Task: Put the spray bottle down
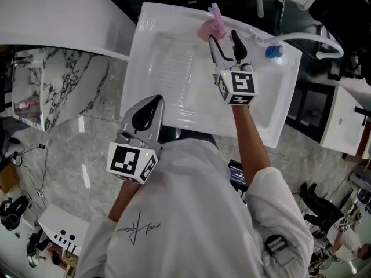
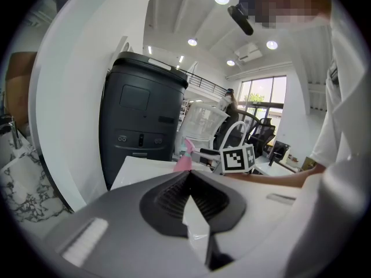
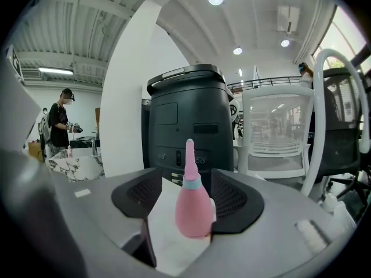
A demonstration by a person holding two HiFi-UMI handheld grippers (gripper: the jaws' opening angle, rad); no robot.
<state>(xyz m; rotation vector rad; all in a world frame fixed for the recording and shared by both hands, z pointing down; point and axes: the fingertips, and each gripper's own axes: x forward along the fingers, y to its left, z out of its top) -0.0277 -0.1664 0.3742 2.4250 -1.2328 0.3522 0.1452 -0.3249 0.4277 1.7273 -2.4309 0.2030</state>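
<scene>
The left gripper (image 1: 155,102) is held clenched and empty at the near left, over the near edge of the tray (image 1: 168,68), apparently parked clear of the work. At the tray's far edge the pink bottle (image 1: 213,23) is seen upright on its own base, so the set-down is judged done. It is flanked by the right gripper (image 1: 224,39), whose jaws are spread and released with nothing pressed, which leaves room for a clean withdrawal. Further right, a small blue item (image 1: 272,52) is noted. Counted: two grippers, one tray, one bottle, one blue item.
</scene>
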